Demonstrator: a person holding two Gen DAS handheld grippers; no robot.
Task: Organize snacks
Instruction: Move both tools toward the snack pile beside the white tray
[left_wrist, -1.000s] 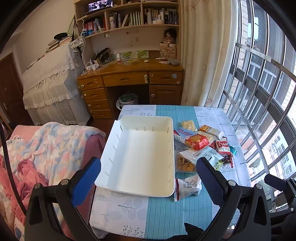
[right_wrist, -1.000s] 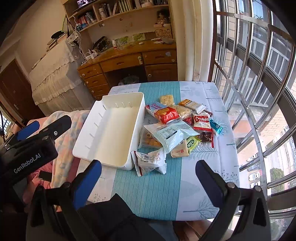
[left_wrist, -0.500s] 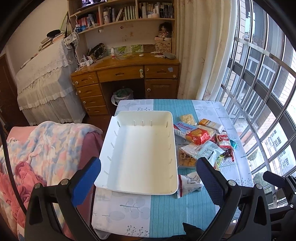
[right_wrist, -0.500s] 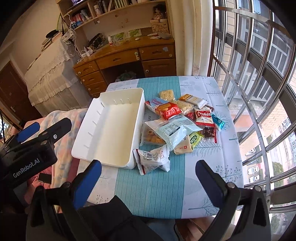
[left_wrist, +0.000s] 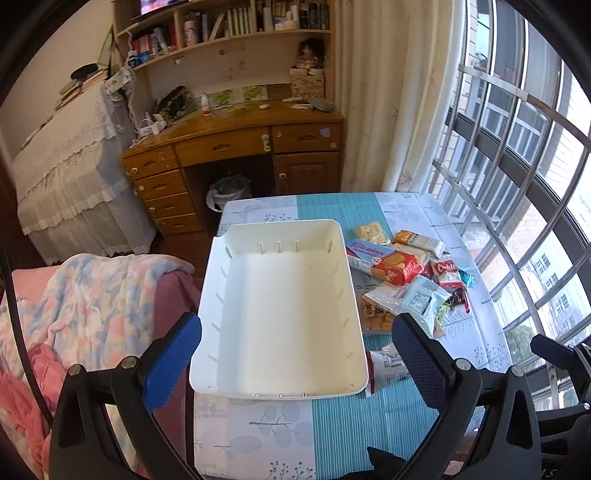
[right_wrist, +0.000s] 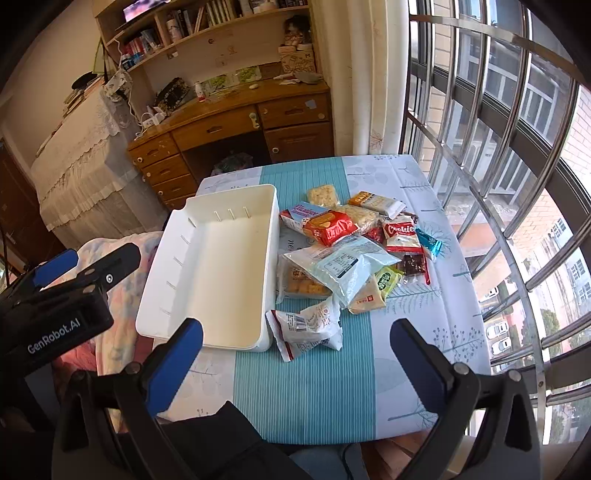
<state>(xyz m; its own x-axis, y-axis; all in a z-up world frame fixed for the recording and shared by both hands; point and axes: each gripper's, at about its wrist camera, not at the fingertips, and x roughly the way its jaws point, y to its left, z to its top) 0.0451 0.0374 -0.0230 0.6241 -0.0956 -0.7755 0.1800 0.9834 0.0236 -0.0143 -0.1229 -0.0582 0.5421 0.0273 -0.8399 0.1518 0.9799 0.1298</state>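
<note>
A white empty bin (left_wrist: 284, 314) stands on the table's left half; it also shows in the right wrist view (right_wrist: 218, 266). A heap of snack packets (right_wrist: 351, 254) lies to its right, with a red cookie pack (right_wrist: 328, 227), a pale blue bag (right_wrist: 343, 266) and a white packet (right_wrist: 306, 326) nearest me. The heap shows in the left wrist view (left_wrist: 402, 273) too. My left gripper (left_wrist: 295, 350) is open and empty, above the bin's near edge. My right gripper (right_wrist: 295, 350) is open and empty, above the white packet.
The table (right_wrist: 332, 387) has a blue and white cloth. A bed with a pastel blanket (left_wrist: 92, 295) lies left. A wooden desk (left_wrist: 236, 147) and bookshelves stand behind. Barred windows (right_wrist: 498, 147) run along the right. The left gripper's body (right_wrist: 55, 310) shows at left.
Both grippers have moved forward toward the table, and both views have tilted slightly. Both stay open. Bin and snacks have not moved.
</note>
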